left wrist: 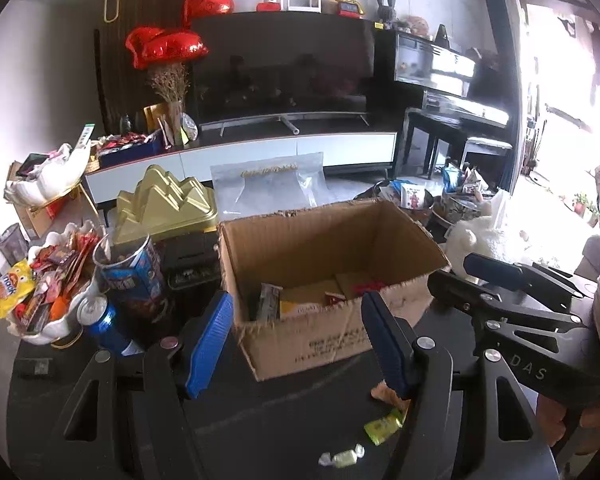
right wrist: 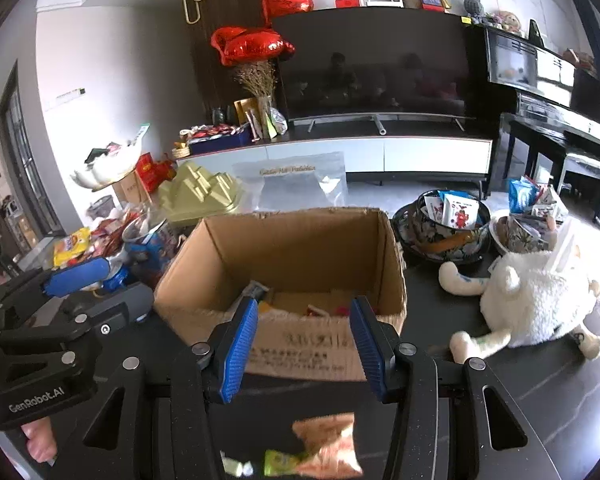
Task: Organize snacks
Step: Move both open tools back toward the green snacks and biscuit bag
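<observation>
An open cardboard box [left wrist: 332,332] [right wrist: 296,348] stands on the dark table with several snack packets inside. My left gripper [left wrist: 296,340] is open and empty in front of the box. My right gripper [right wrist: 304,344] is open and empty, also just before the box; it shows in the left wrist view [left wrist: 500,280] at the right. Loose on the table near me lie an orange snack packet [right wrist: 328,448] [left wrist: 388,396], a green candy [left wrist: 384,428] [right wrist: 280,462] and a pale wrapped candy [left wrist: 342,458] [right wrist: 234,466].
A white bowl piled with snacks [left wrist: 48,292], a blue can [left wrist: 104,320] and a blue tub [left wrist: 132,272] stand left of the box. A gold mountain-shaped tin [left wrist: 164,204] and a clear bag [left wrist: 272,184] stand behind. A plush sheep [right wrist: 532,300] and patterned bowls [right wrist: 444,228] are at the right.
</observation>
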The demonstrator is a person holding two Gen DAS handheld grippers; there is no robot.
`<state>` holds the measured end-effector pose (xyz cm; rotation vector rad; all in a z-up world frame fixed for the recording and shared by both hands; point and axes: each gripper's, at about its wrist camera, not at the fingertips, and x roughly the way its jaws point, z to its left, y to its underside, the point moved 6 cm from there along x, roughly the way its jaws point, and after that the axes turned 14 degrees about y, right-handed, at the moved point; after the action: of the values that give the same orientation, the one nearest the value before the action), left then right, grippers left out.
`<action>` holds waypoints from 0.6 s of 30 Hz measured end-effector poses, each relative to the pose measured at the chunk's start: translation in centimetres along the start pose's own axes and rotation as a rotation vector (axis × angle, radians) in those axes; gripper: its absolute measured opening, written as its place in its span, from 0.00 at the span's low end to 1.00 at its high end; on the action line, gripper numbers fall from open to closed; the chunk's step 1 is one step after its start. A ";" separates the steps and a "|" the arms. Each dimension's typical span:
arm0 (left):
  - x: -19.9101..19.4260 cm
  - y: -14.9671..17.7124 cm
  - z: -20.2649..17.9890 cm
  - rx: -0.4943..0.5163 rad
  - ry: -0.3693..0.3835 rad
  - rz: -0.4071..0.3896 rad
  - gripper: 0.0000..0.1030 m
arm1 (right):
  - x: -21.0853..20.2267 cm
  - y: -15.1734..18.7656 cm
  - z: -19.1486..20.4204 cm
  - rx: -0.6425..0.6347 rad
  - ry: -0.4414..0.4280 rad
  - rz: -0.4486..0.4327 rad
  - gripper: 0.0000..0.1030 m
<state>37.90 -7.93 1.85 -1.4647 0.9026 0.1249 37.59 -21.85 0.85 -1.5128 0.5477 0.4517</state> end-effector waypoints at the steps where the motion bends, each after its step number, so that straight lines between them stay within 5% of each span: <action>1: -0.4 0.3 -0.2 0.005 0.002 0.000 0.64 | -0.4 0.3 0.2 -0.007 0.006 -0.005 0.48; 18: -2.6 6.5 -1.9 0.006 0.033 0.026 0.64 | -2.8 7.3 0.4 0.039 -0.023 0.054 0.51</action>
<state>31.46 -7.33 -1.52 -1.4537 0.9487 0.1174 31.03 -21.11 -3.40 -1.4564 0.5772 0.4969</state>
